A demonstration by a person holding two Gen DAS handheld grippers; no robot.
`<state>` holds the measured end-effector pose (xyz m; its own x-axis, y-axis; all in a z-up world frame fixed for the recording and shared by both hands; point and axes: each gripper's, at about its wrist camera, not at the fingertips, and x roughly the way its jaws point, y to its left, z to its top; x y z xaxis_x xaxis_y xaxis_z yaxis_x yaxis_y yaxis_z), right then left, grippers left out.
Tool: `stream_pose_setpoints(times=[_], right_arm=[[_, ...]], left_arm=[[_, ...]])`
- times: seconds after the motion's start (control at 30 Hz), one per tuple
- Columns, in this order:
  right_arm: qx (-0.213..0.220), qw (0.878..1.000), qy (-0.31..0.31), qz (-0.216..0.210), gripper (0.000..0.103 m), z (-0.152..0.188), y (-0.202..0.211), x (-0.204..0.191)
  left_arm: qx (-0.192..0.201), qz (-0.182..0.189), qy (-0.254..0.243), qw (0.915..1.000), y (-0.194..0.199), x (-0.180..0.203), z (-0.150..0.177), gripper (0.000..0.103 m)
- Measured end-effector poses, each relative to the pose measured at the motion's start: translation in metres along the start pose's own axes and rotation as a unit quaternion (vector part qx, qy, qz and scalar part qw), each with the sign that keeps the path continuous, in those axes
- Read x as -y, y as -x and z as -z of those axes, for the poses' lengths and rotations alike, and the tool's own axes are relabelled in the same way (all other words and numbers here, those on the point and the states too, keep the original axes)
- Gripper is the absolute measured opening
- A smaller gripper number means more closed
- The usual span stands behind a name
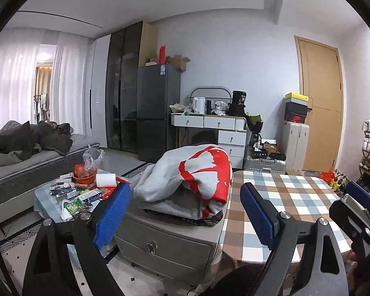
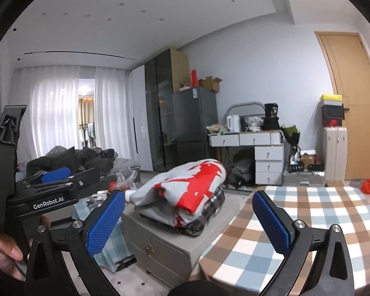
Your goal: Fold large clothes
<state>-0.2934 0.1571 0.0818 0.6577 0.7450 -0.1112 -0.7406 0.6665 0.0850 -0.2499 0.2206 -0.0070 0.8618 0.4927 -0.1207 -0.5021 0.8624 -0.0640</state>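
Both grippers, left gripper [image 1: 185, 219] and right gripper [image 2: 188, 222], gape empty near sweater [image 1: 185, 172]; careless grab could drag plaid garment [image 2: 209, 209] off cabinet [image 1: 165, 241].

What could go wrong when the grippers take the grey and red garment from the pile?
1. The grey and red garment lies on a plaid garment; a grip may catch both.
2. The pile sits near the grey cabinet edge and could slide off.
3. The open left gripper and right gripper are close and may collide.

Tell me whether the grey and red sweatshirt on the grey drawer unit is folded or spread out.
Roughly folded: the grey and red sweatshirt lies doubled in a bulging bundle atop a plaid garment on the drawer unit, not spread flat.
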Motion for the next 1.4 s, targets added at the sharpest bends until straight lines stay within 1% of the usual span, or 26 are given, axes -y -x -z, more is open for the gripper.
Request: stream_pose_setpoints(times=[0.17,0.43,0.83,1.13,1.4], right_arm=[[0.007,1.000,0.001,-0.003,0.103,0.001,0.004,-0.007],[0.014,1.000,-0.001,-0.012,0.103,0.002,0.007,-0.010],[0.026,0.999,0.009,-0.018,0.103,0.001,0.015,-0.011],[0.023,0.999,-0.022,-0.023,0.103,-0.001,0.017,0.001],[0.026,0.999,-0.023,-0.020,0.103,0.001,0.021,0.001]], left_arm=[[0.012,-0.009,0.003,0.9999,0.004,0.001,0.004,0.088],[0.011,-0.009,0.011,0.9998,0.008,0.005,0.012,0.088],[0.002,-0.007,-0.001,1.0000,0.015,0.015,0.012,0.088],[-0.001,-0.001,-0.005,1.0000,0.018,0.017,0.009,0.088],[-0.006,0.005,-0.006,1.0000,0.018,0.020,0.009,0.088]])
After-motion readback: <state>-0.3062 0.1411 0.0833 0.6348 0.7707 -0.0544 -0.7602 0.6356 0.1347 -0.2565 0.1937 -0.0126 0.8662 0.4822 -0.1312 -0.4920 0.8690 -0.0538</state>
